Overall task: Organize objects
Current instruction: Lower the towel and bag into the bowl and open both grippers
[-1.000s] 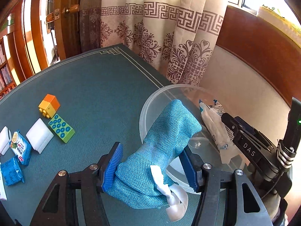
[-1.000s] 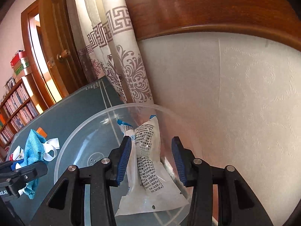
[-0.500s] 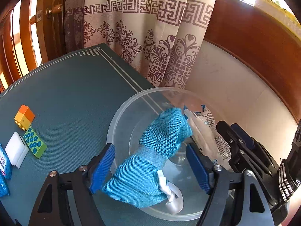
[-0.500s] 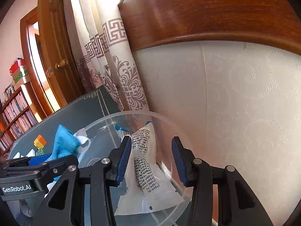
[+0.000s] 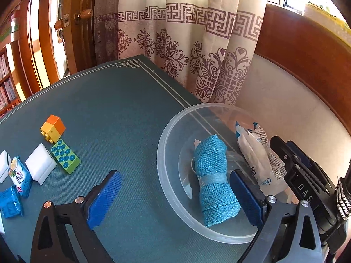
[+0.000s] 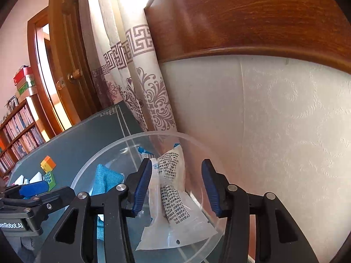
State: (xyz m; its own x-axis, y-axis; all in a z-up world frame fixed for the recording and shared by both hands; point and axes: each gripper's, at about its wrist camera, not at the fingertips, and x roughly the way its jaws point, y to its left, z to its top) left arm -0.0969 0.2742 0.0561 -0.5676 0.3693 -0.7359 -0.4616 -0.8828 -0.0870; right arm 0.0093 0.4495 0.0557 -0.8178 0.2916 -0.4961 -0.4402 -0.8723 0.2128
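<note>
Now rolled blue towel [image 5: 214, 179] lies loose inside clear bowl [image 5: 166, 153]

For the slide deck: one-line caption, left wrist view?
Left gripper opening over the rolled blue cloth in the clear bowl.

My pads [image 5: 105, 199] blue, frames black. Rolled cloth [image 5: 214, 179] teal weave. Bowl [image 5: 166, 175] clear plastic. Packet [image 6: 173, 197] white, black print, blue corner. Table mat [image 5: 105, 109] dark teal, pale line border. Blocks: orange-yellow [image 5: 53, 128]; green, blue dots [image 5: 65, 159]. Curtain [image 5: 197, 50] cream, purple key-and-floral pattern.
</note>
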